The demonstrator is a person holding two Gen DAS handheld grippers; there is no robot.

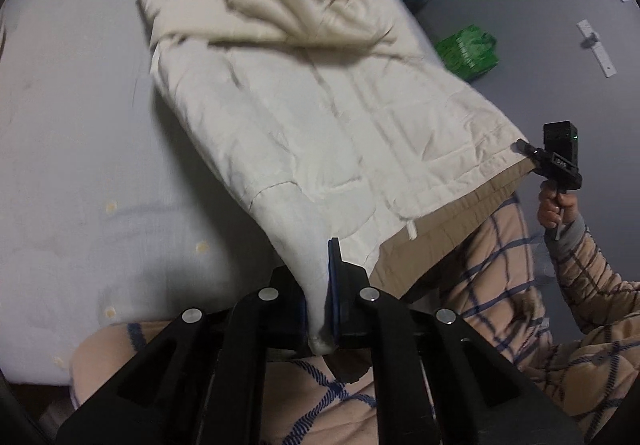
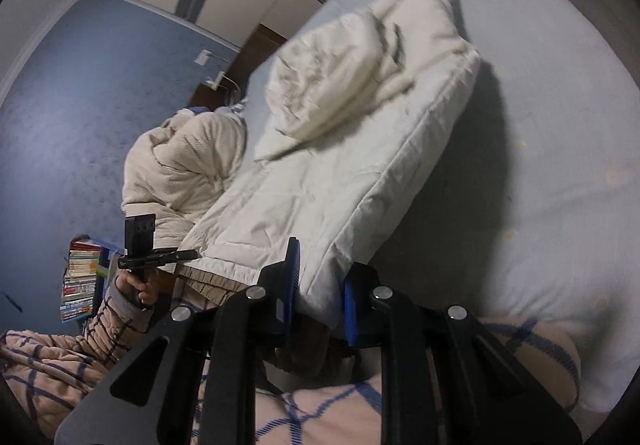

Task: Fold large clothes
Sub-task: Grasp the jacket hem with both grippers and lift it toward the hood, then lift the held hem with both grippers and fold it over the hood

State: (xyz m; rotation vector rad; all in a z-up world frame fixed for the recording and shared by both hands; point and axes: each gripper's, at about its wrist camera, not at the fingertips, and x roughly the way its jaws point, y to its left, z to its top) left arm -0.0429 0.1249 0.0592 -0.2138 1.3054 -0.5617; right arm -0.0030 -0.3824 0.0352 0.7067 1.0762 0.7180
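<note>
Both near corners of cream coat [image 1: 320,117] pinched, by left gripper [image 1: 322,309] and right gripper [image 2: 320,285]; length stretching away over bed [image 1: 80,125].

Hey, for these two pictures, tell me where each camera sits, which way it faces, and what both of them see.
Left wrist view: on the left gripper, looking down its fingers across the cream quilted jacket on the bed; shows the person's right hand with the right gripper, checked sleeve.
Right wrist view: on the right gripper, facing along the jacket toward the blue wall; shows the left hand with the left gripper.
Shared: jacket, bed, each other's gripper clamping the hem.
</note>
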